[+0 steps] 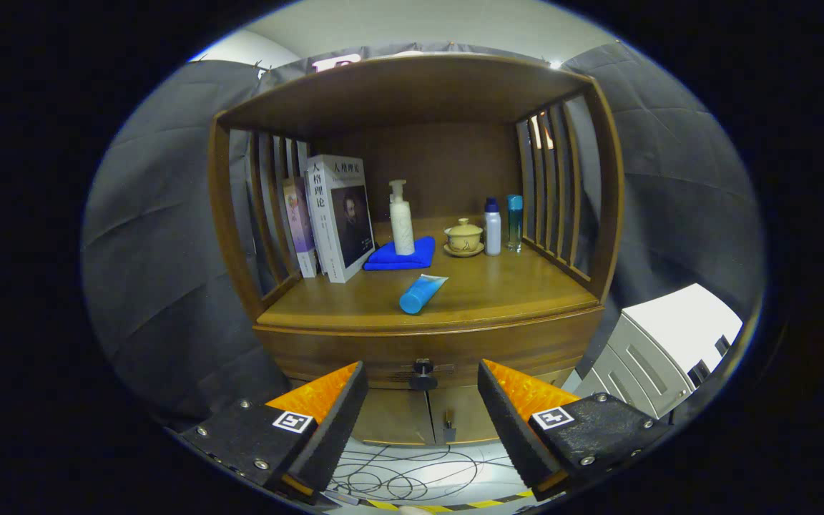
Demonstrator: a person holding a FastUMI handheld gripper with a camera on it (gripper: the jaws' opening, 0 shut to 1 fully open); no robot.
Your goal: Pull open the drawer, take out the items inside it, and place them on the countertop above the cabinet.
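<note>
Facing the wooden cabinet (412,214), the gripper (423,393) holds its fingers spread wide, pinching nothing. The drawer (383,350) lies just ahead, closed, with its dark round knob (423,372) in line with the gap between the fingers. Beyond them, on the surface (498,286) above the drawer, a blue tube (421,293) lies on its side. Farther back stand two books (333,214), a white pump bottle (402,218) on a folded blue cloth (401,255), a lidded cup (463,236) and two small bottles (502,224).
</note>
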